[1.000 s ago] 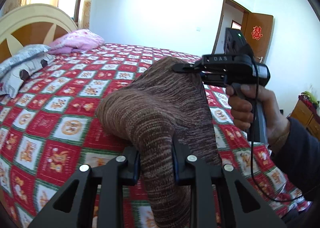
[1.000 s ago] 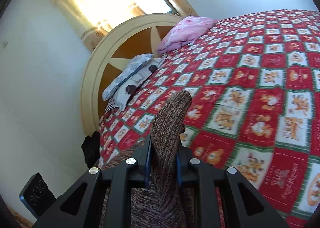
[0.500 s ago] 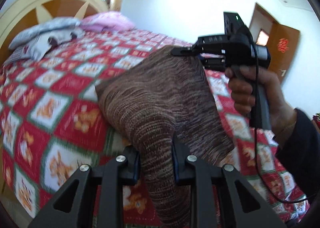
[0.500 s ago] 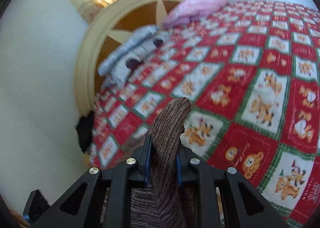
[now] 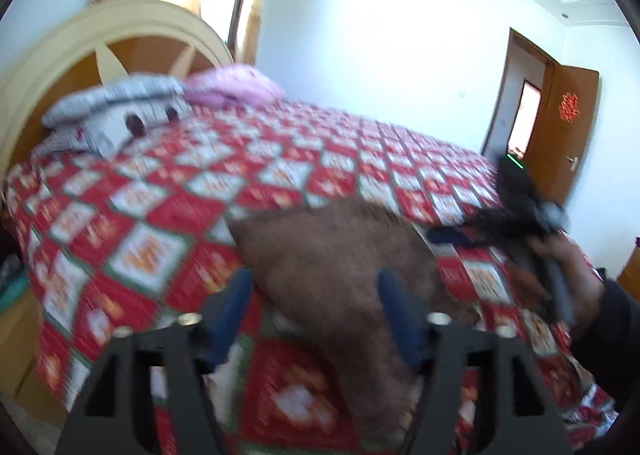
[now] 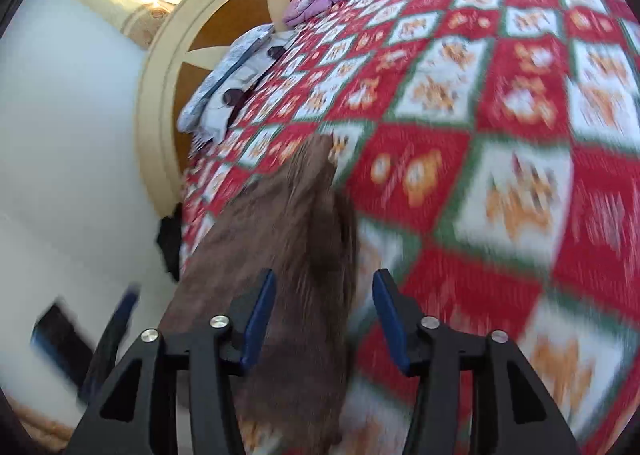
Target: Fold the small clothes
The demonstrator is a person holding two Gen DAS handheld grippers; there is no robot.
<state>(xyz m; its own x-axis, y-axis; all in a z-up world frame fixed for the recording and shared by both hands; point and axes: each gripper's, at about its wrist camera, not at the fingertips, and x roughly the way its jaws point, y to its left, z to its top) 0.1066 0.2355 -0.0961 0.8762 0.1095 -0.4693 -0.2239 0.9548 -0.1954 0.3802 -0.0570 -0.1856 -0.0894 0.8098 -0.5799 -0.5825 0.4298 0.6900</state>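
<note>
A brown knitted garment (image 5: pixel 340 255) lies on the red patterned bedspread (image 5: pixel 160 215); it also shows in the right wrist view (image 6: pixel 288 247). My left gripper (image 5: pixel 316 311) is open, its blue pads spread on either side of the garment's near end. My right gripper (image 6: pixel 324 319) is open too, its pads apart over the garment's other end. The right gripper also shows, blurred, in the left wrist view (image 5: pixel 516 219) at the garment's far right. Both views are motion-blurred.
A cream and wood headboard (image 5: pixel 100 43) with grey (image 5: pixel 116 99) and pink pillows (image 5: pixel 232 87) stands at the bed's head. An open wooden door (image 5: pixel 568 135) is at the far right. The bed's near edge (image 5: pixel 36 295) drops off at left.
Both grippers have opened and let go of the brown garment, which has dropped from held up in the air to lying on the bedspread.
</note>
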